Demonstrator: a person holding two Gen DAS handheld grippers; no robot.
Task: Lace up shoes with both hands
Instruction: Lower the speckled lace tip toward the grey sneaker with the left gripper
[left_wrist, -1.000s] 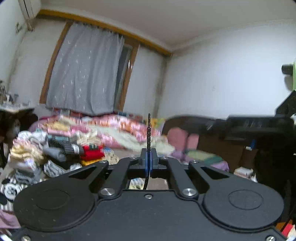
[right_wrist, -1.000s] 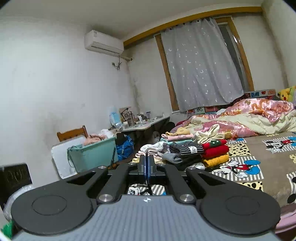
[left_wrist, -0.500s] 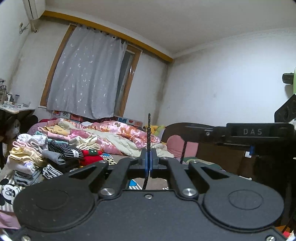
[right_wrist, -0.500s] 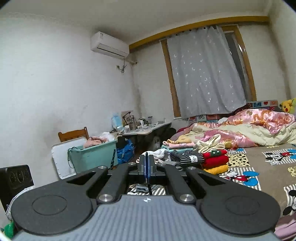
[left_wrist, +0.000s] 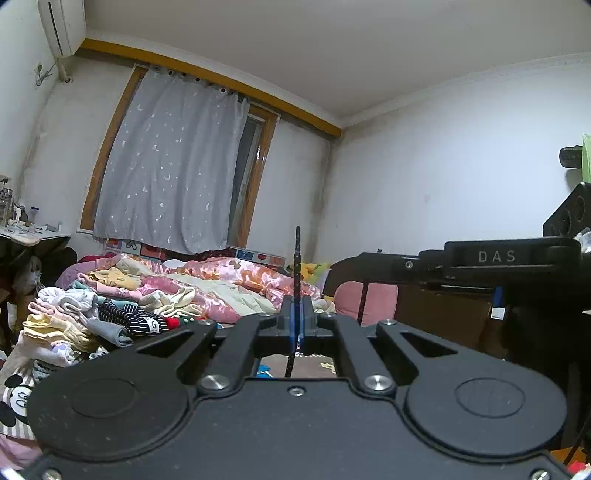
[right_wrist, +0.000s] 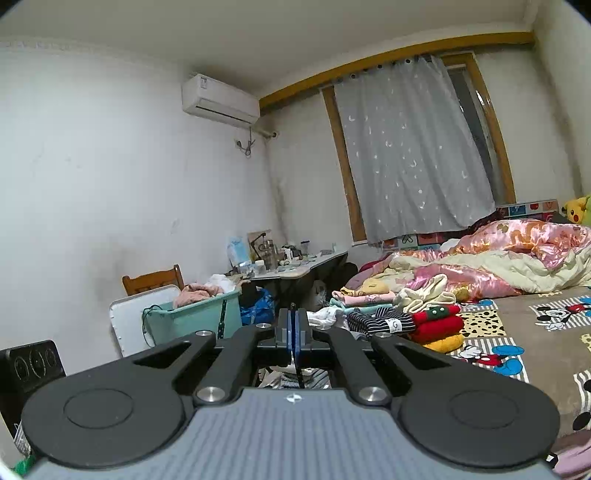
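Both grippers point level with fingers clamped on the black shoelace: our left gripper (left_wrist: 296, 317) holds a lace end (left_wrist: 296, 258) standing upright, our right gripper (right_wrist: 294, 328) pinches lace (right_wrist: 300, 376) trailing below, and the shoe, probably beneath us, stays unseen.

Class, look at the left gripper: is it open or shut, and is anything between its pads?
Shut. The left gripper has its blue pads pressed together on a dark shoelace, whose end sticks up above them.
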